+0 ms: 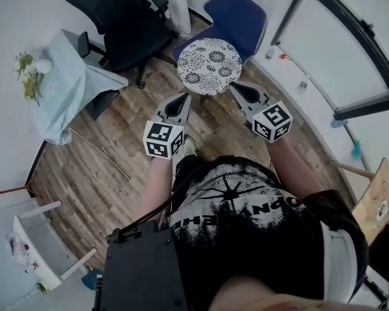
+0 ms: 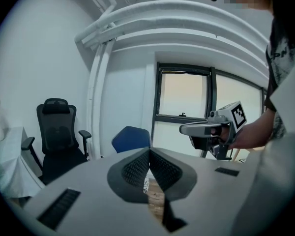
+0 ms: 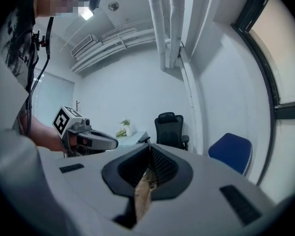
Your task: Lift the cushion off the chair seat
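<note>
The cushion hides most of the chair's seat. The left gripper and right gripper are near it, fingers pressed together, holding nothing.

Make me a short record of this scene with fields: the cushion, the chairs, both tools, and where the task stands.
cushion: round, patterned cushion, lying on the seat
seat: blue chair
left tool: left tool shut, nothing between its jaws, near the cushion's left edge
right tool: right tool shut, empty, near the cushion's right edge
nearby: black office chair; table with a pale cloth
task: cushion not yet lifted
</note>
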A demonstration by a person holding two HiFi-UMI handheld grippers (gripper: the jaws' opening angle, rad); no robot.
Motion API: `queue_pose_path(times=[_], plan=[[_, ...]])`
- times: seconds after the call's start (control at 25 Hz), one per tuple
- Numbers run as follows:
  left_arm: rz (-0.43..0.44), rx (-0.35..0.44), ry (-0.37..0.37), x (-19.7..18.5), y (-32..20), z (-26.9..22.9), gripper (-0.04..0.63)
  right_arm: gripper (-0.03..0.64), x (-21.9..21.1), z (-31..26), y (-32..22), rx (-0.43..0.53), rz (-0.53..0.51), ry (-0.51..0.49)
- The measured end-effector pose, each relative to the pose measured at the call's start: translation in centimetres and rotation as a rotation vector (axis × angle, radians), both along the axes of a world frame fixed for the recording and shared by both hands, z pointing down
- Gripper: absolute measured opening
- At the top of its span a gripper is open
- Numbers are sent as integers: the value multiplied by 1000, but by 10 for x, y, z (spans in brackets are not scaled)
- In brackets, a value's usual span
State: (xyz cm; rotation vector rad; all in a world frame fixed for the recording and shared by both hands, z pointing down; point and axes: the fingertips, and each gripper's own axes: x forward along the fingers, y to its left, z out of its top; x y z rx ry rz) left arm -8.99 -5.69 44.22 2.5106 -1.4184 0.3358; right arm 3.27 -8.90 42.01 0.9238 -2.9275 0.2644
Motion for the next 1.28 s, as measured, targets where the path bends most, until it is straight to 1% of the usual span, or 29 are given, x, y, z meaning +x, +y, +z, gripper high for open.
queue_pose_path(times=[0.16, 0.28, 0.44, 0.64, 0.8, 0.96, 1.12, 1.28], plan=[[63, -2, -1, -25, -35, 2, 12, 18, -34, -3, -31, 5, 44, -6], [90, 7, 5, -45, -60, 0, 12, 18, -56, -6, -53, 17, 68, 4], [117, 20, 24, -72, -91, -7, 12, 20, -80, -10, -77, 22, 104, 14], [178, 18, 48, -96, -122, -3, 12, 18, -106, -11, -104, 39, 174, 46], [231, 19, 72, -101, -141, -1, 12, 20, -112, -10, -119, 50, 228, 67], [291, 19, 85, -97, -160, 5, 12, 18, -111, -7, -130, 61, 282, 99], [351, 10, 97, -84, -169, 14, 12, 20, -99, -1, -133, 48, 340, 118], [391, -12, 106, -73, -181, 22, 12, 20, -85, 2, -139, 29, 391, 135]])
